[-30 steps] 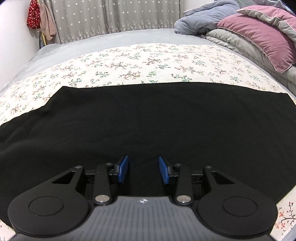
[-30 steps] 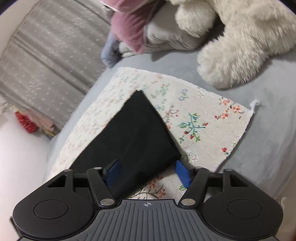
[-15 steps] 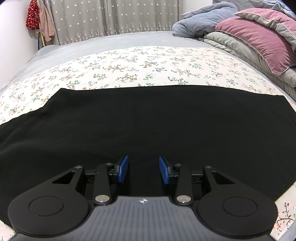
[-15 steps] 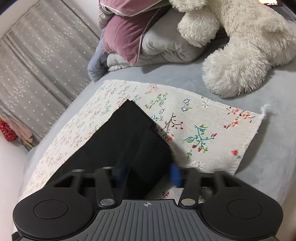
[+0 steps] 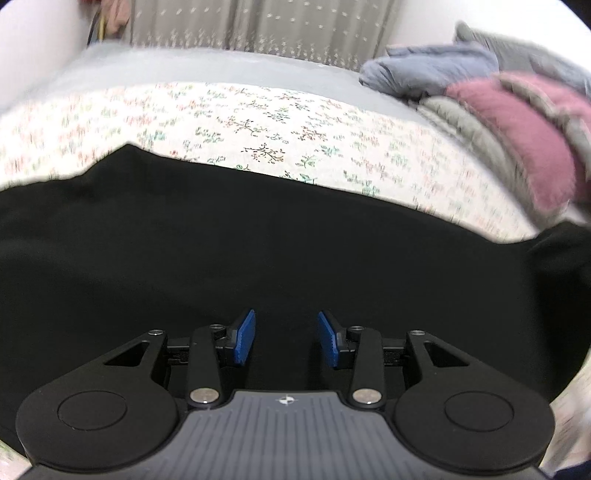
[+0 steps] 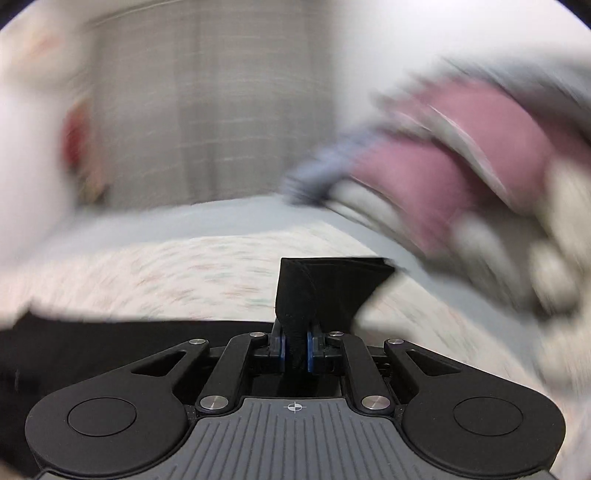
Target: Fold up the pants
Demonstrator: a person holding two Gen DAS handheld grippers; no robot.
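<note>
Black pants (image 5: 258, 251) lie spread across a floral cloth (image 5: 258, 122) on the bed. My left gripper (image 5: 286, 336) hovers low over the middle of the pants. Its blue pads stand apart, its jaws are opening, and I see nothing pinched between them. In the blurred right wrist view, my right gripper (image 6: 295, 350) is closing, its pads pressed on a bunched corner of the pants (image 6: 332, 284). That corner is lifted off the floral cloth (image 6: 166, 273) and sticks up past the fingertips.
Pink and grey pillows (image 5: 524, 147) and a blue blanket (image 5: 424, 70) are piled at the right end of the bed. A grey curtain (image 5: 258, 26) hangs behind. Something pale and fluffy (image 6: 554, 236) blurs past at the right.
My right gripper closed on the pants corner, rolled upright and swept up and across with it. The left gripper tilted and shifted a little, and its pads spread slightly.
</note>
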